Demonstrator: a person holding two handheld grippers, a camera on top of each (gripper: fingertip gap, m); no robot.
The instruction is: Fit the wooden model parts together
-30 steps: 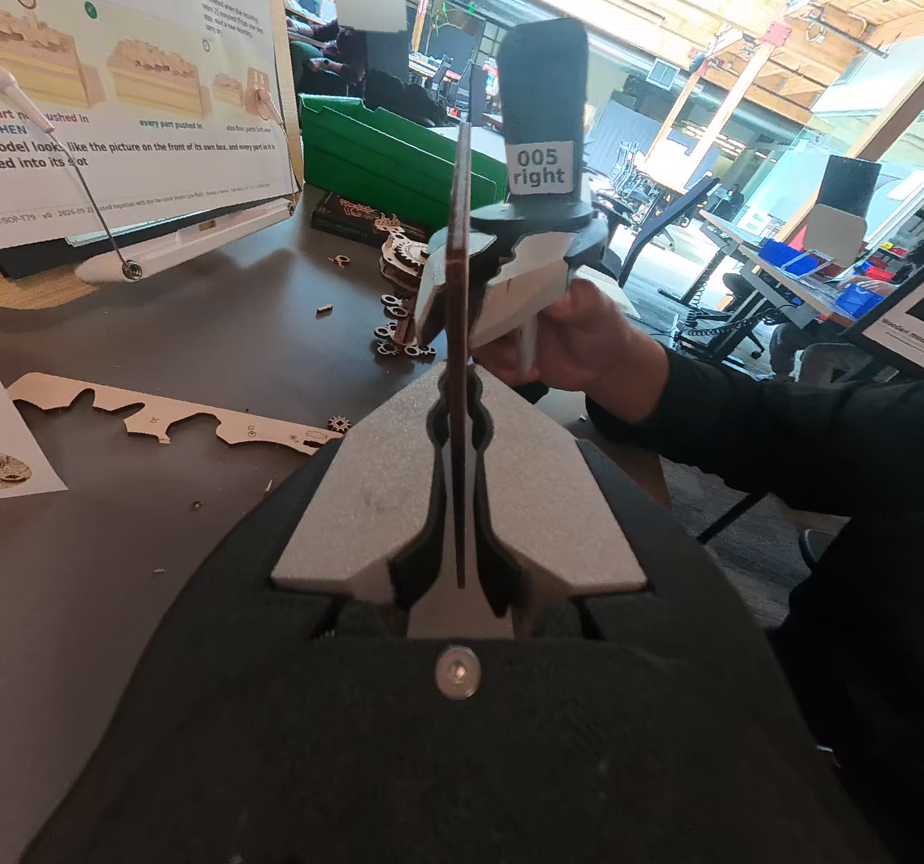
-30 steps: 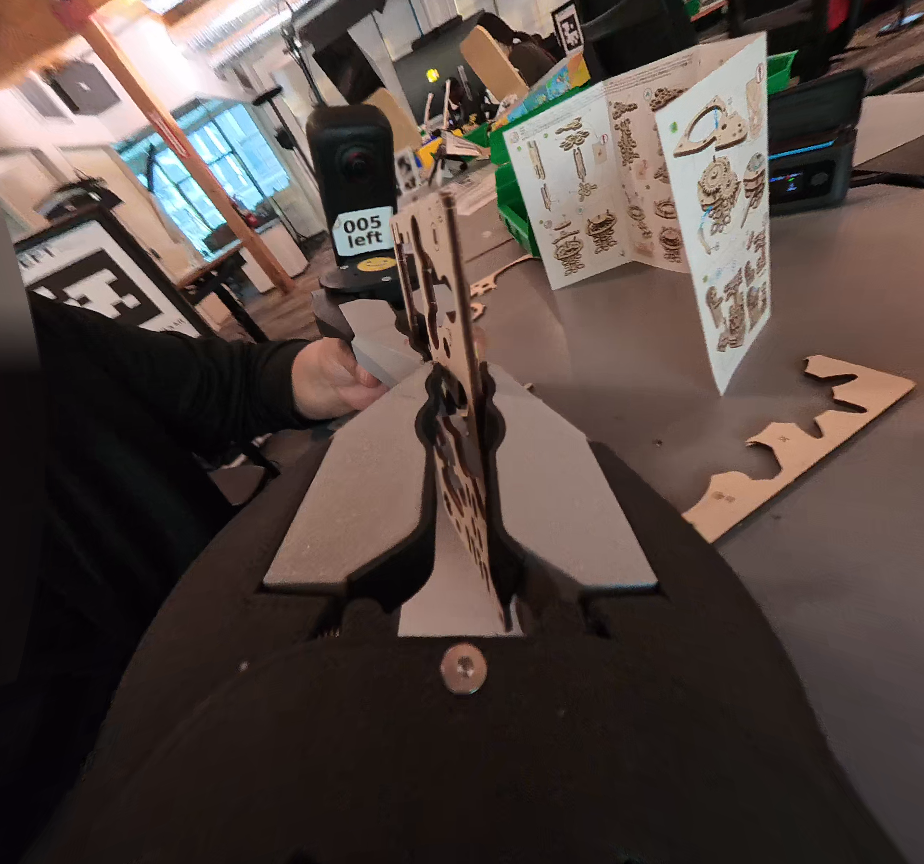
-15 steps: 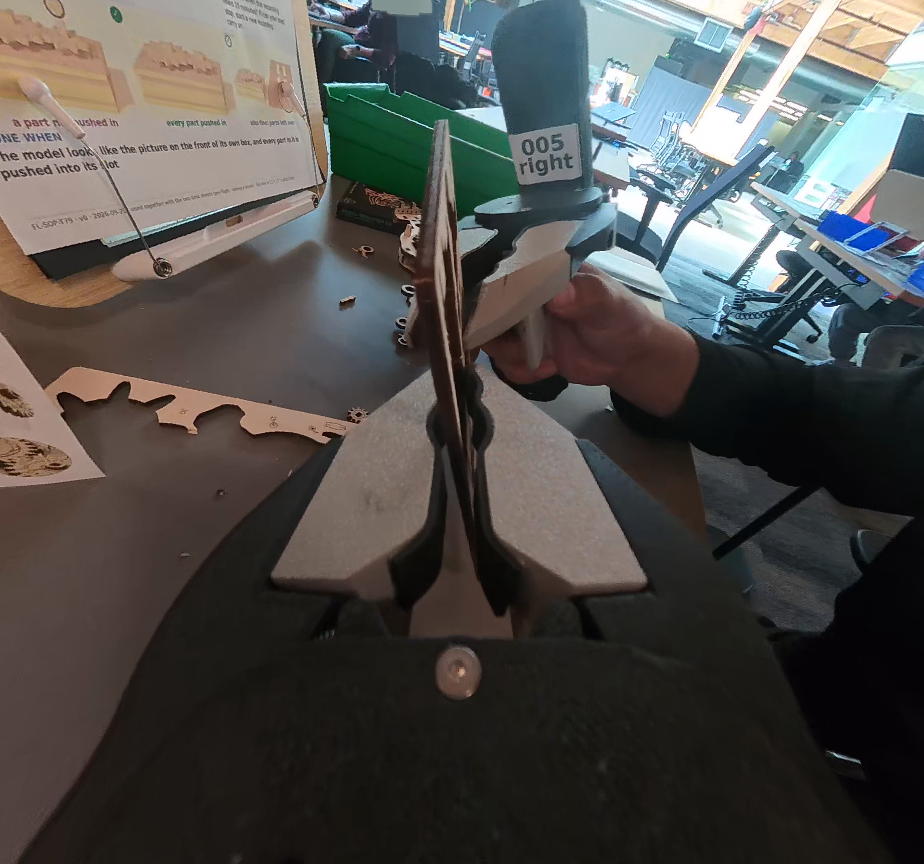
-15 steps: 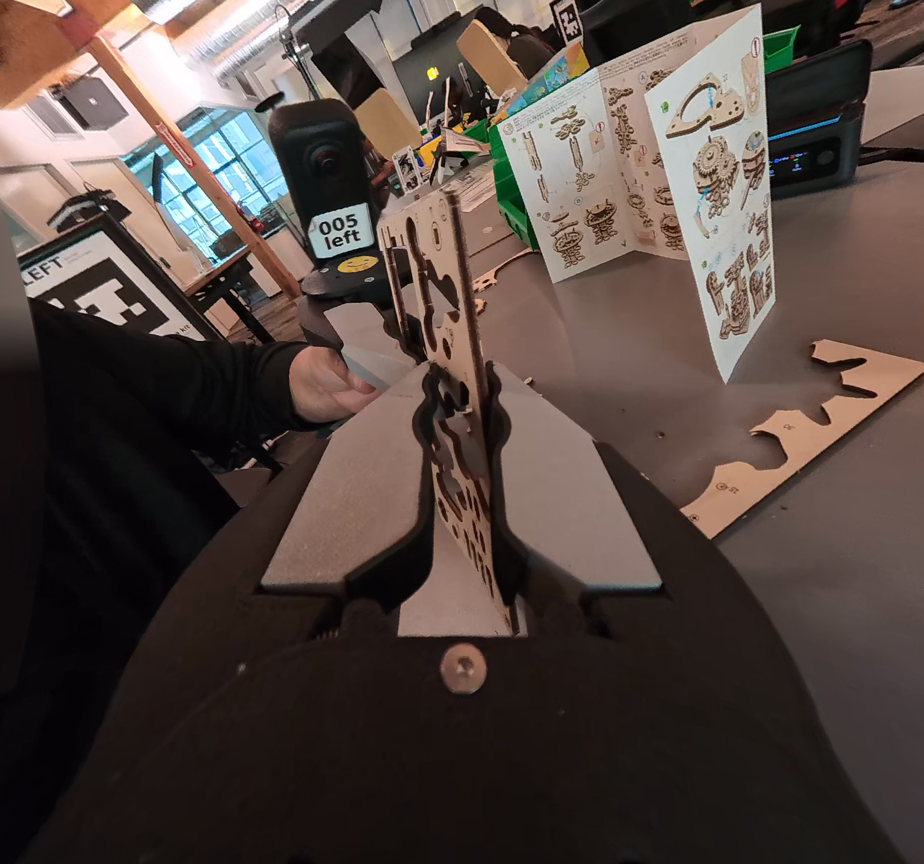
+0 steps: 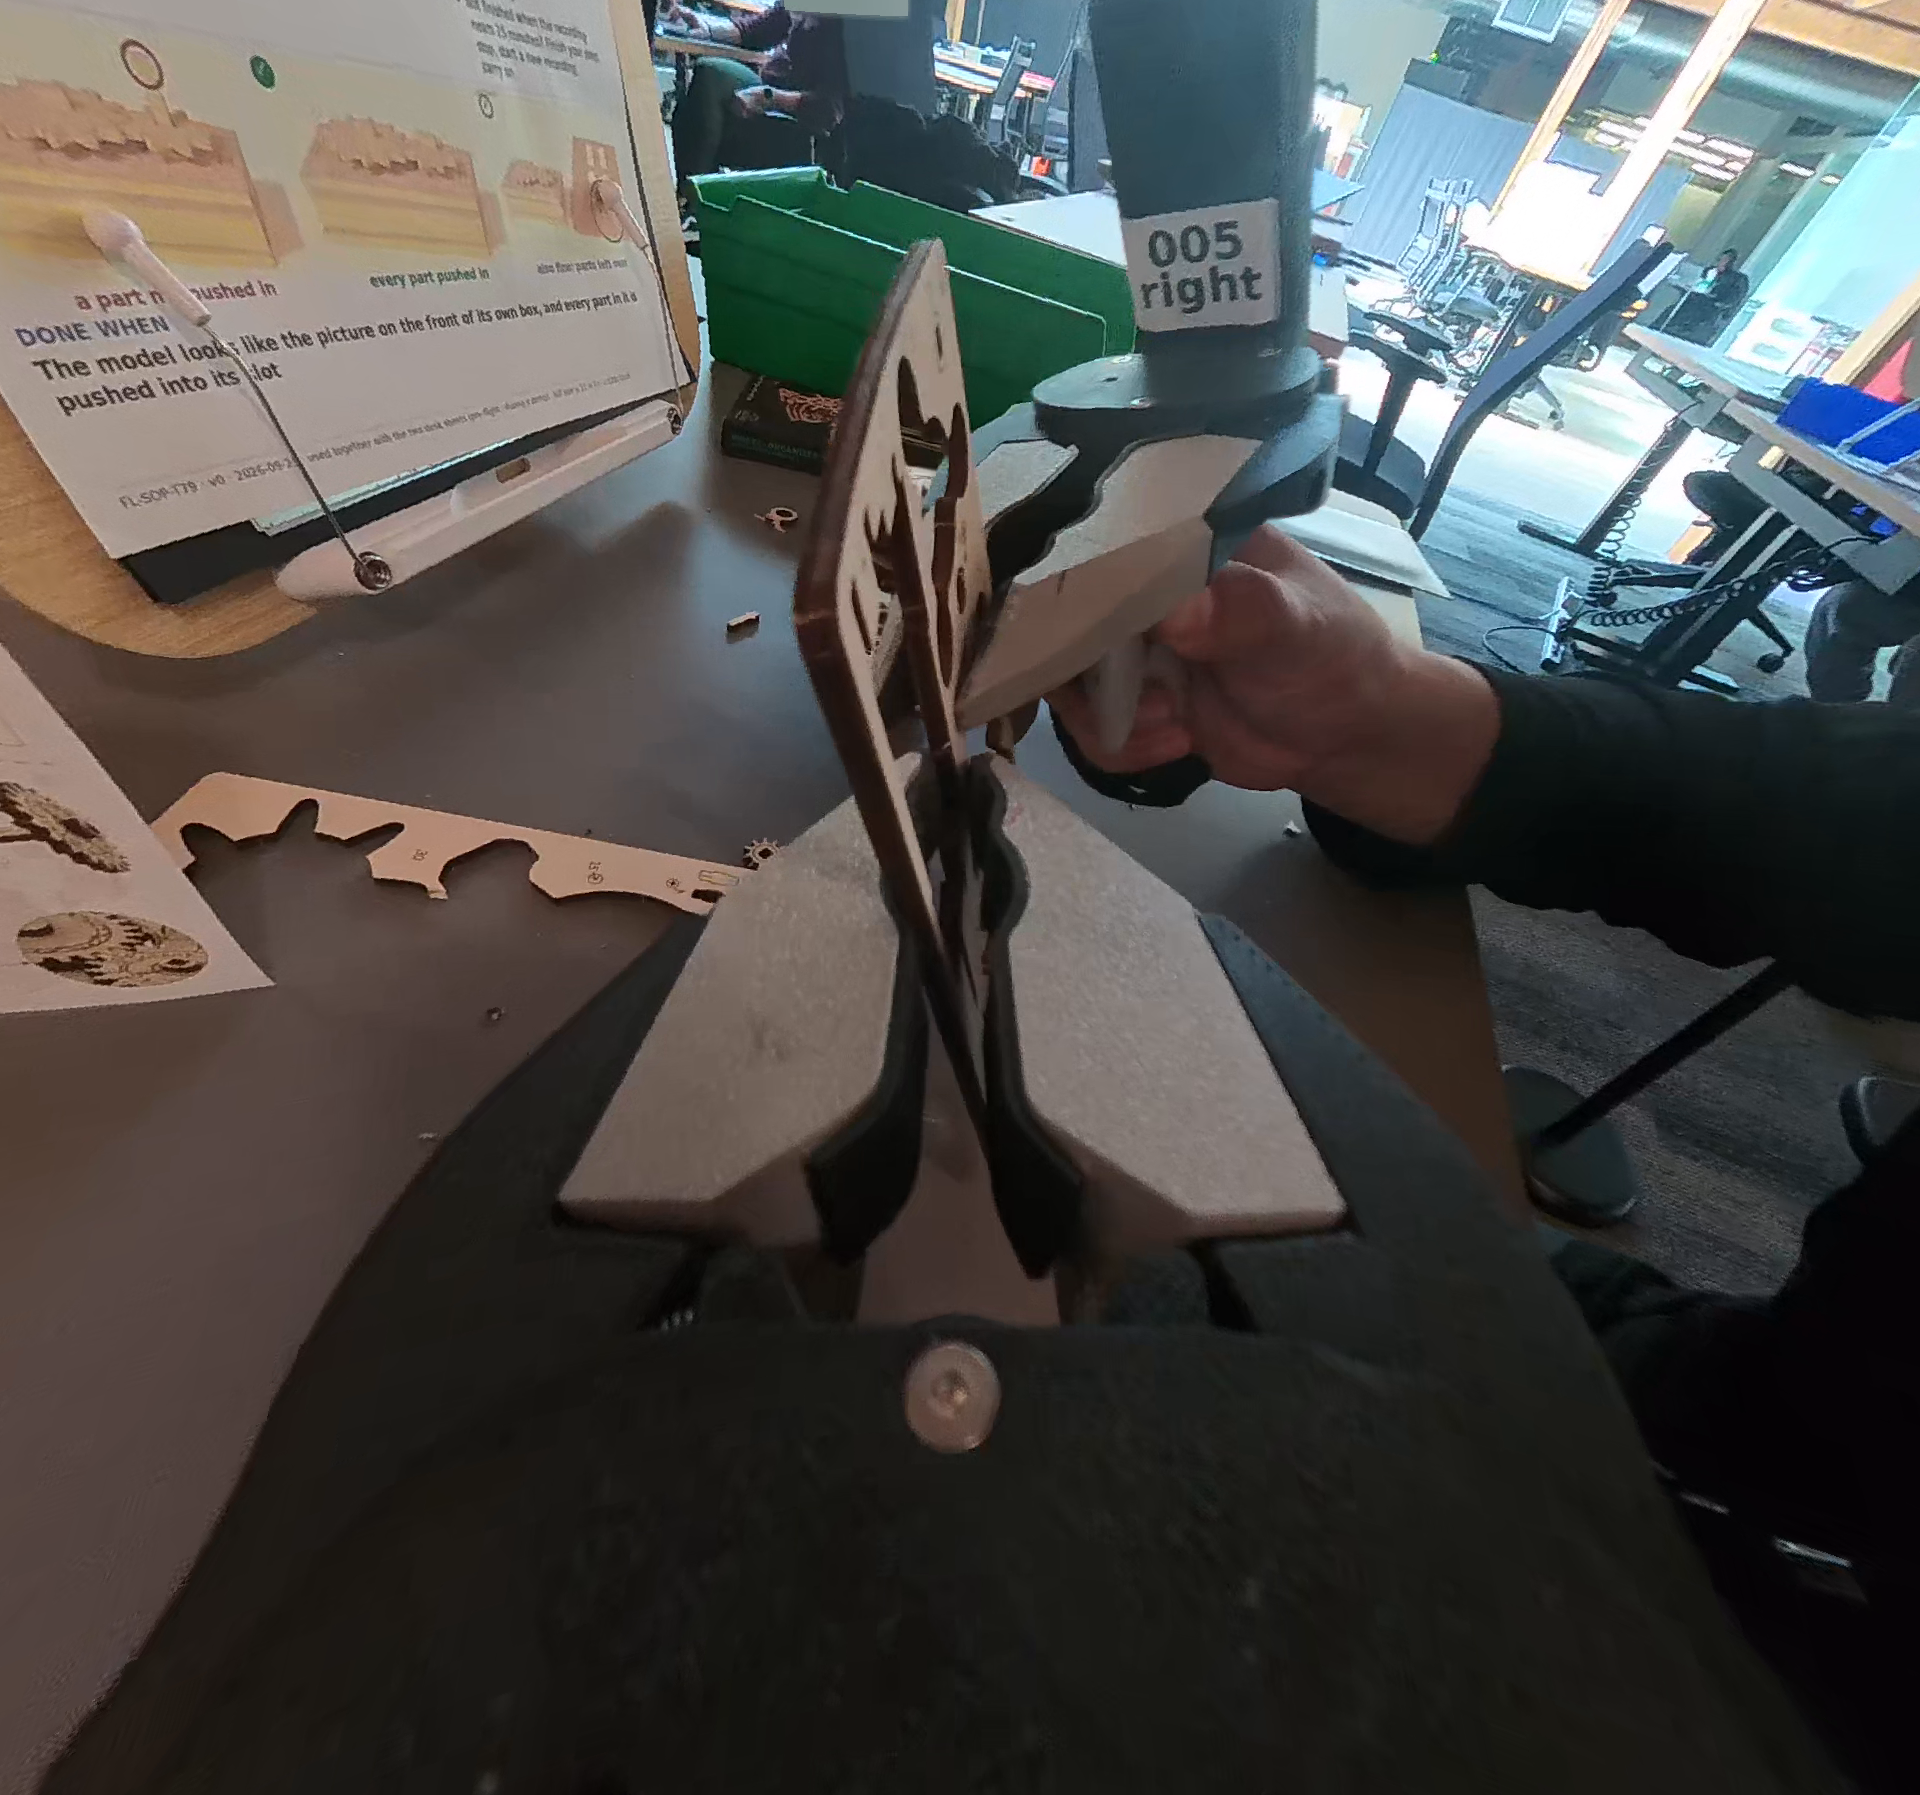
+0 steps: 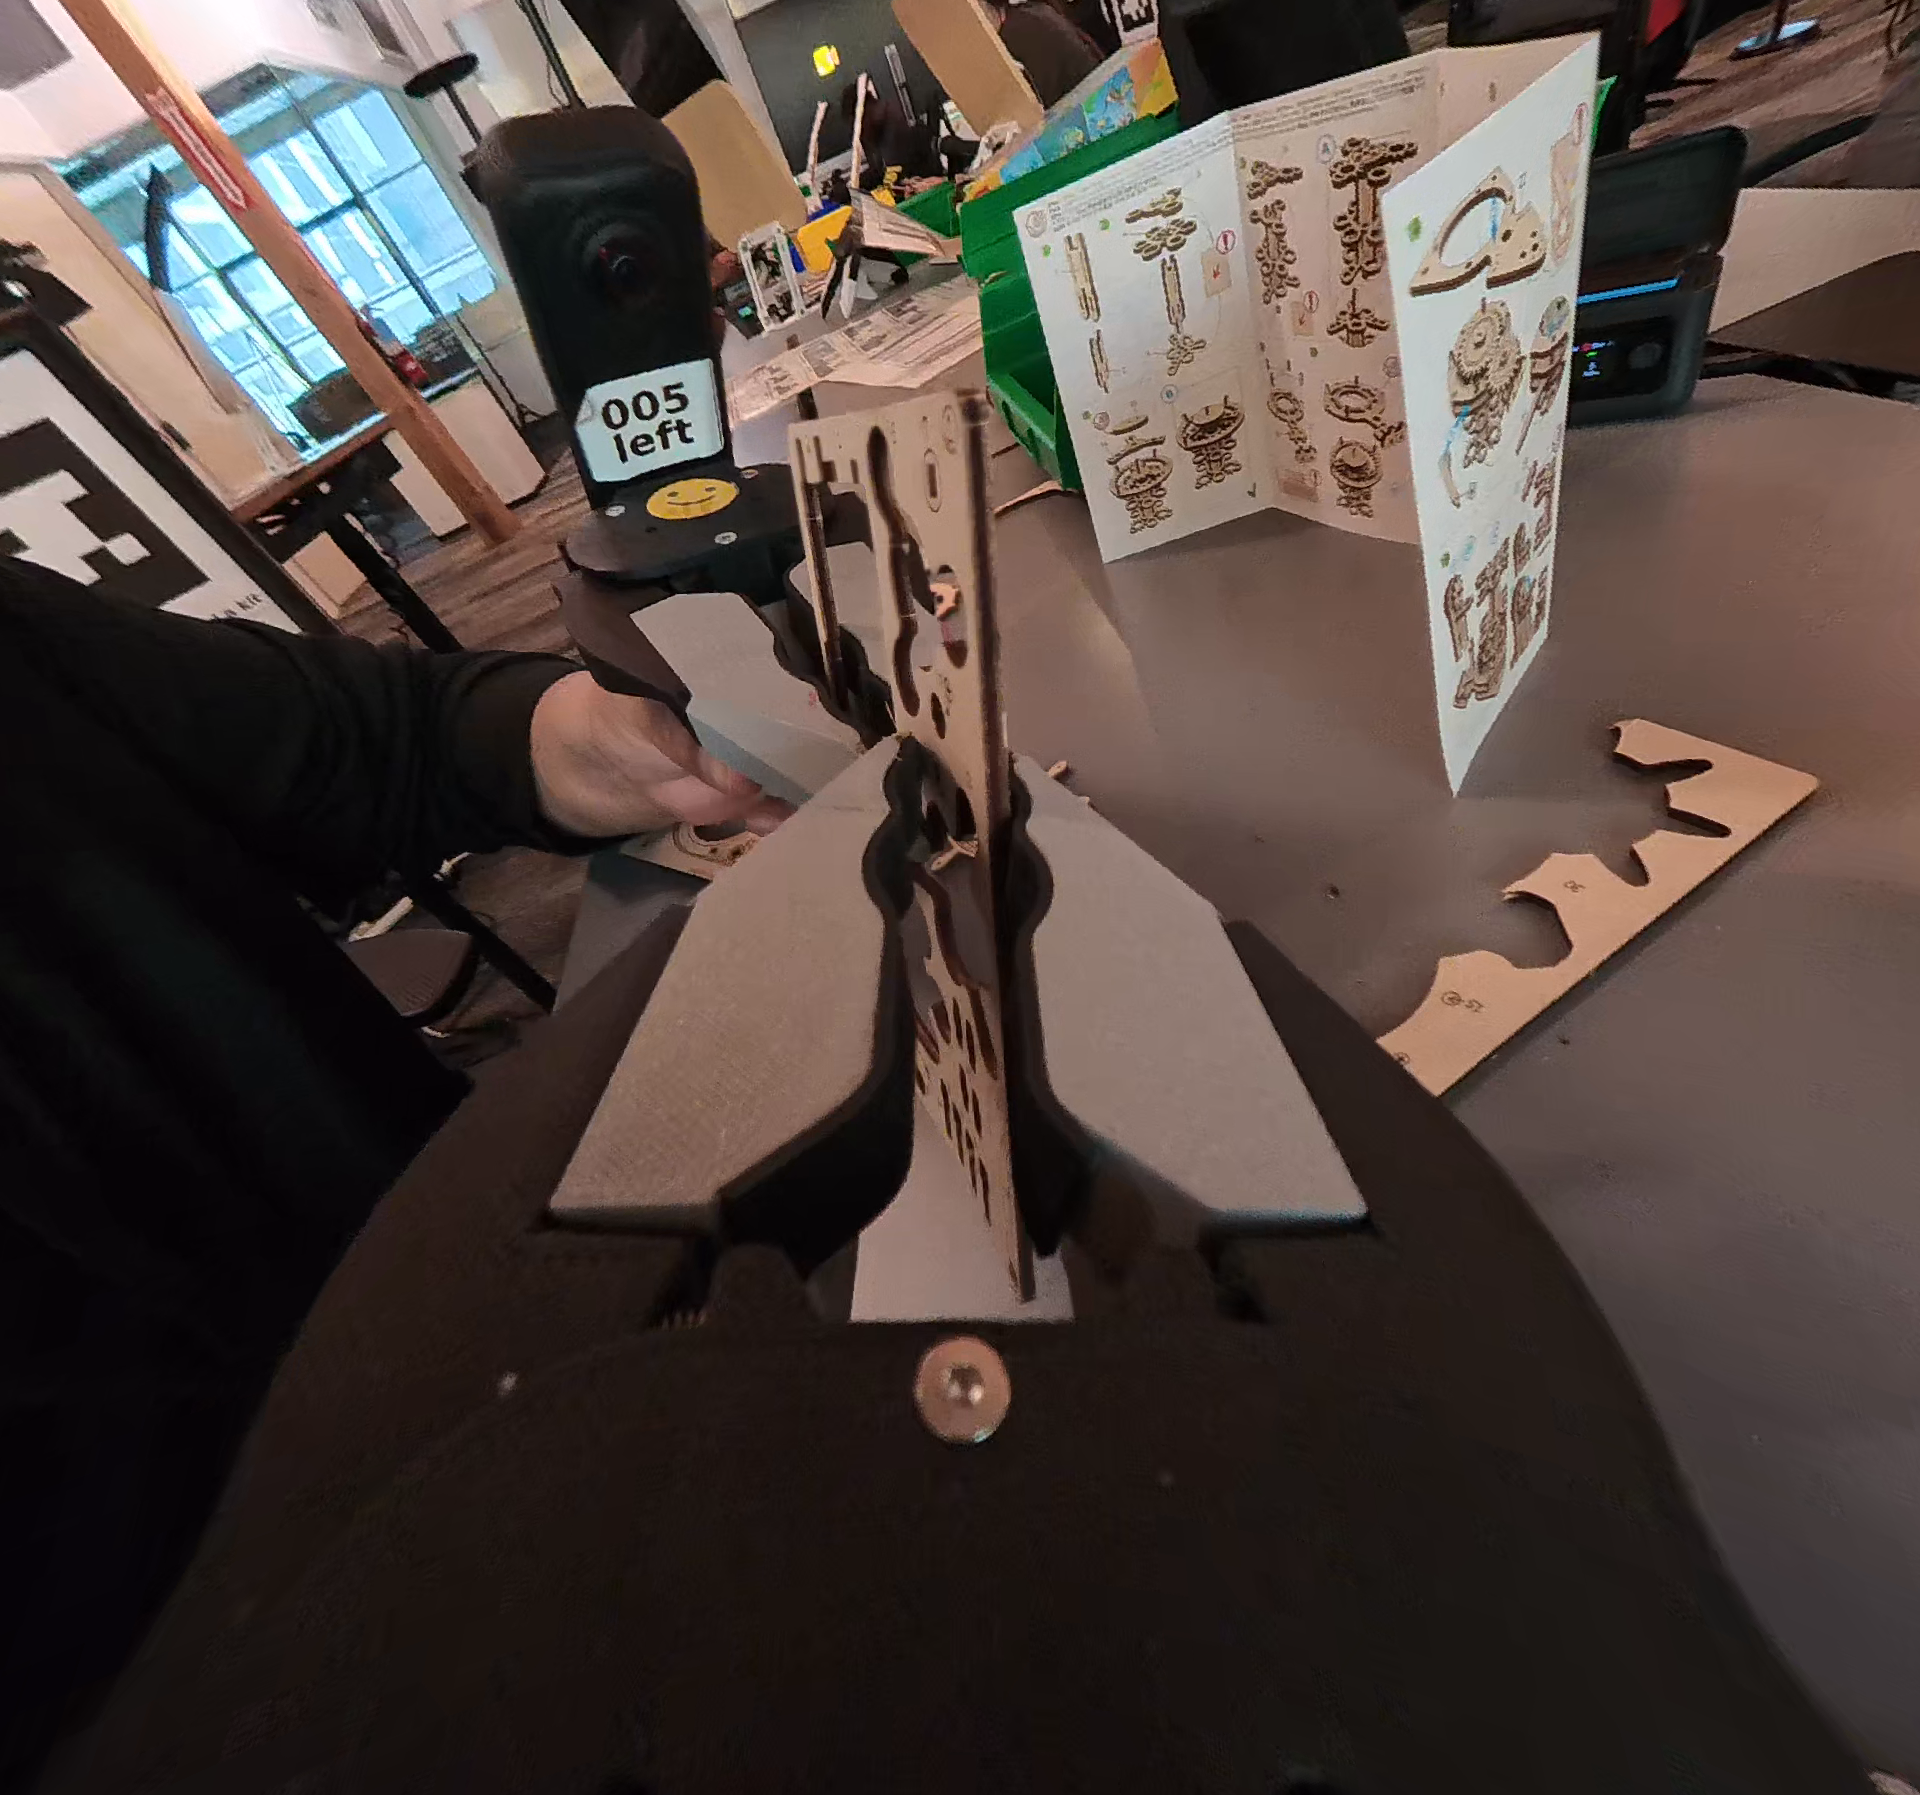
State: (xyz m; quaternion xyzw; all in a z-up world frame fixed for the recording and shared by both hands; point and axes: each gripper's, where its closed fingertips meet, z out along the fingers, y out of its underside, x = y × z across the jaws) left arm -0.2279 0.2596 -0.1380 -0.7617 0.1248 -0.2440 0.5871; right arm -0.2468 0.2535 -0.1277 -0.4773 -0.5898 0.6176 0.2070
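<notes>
A thin wooden parts sheet [image 5: 862,550] with many cut-out shapes stands on edge in the air over the dark table [image 5: 520,685]. My left gripper [image 5: 940,810] is shut on its lower near edge. My right gripper [image 6: 951,789] is shut on the same sheet [image 6: 961,519] from the opposite side. In the left wrist view the right gripper [image 5: 977,696] clamps the sheet's far edge, held by a hand. In the right wrist view the left gripper [image 6: 852,706] grips the sheet's far side. The sheet leans to the left in the left wrist view.
A wooden offcut strip [image 5: 447,841] lies on the table and also shows in the right wrist view [image 6: 1610,893]. A folded instruction leaflet [image 6: 1299,311] stands upright. An instruction board [image 5: 312,187], a green bin [image 5: 831,291], a small box [image 5: 779,415] and loose small parts stand behind. The tips of both grippers are at nearly the same place.
The sheet has turned from edge-on to showing its broad face in the left wrist view. Both grippers stayed shut on it and moved slightly closer together.
</notes>
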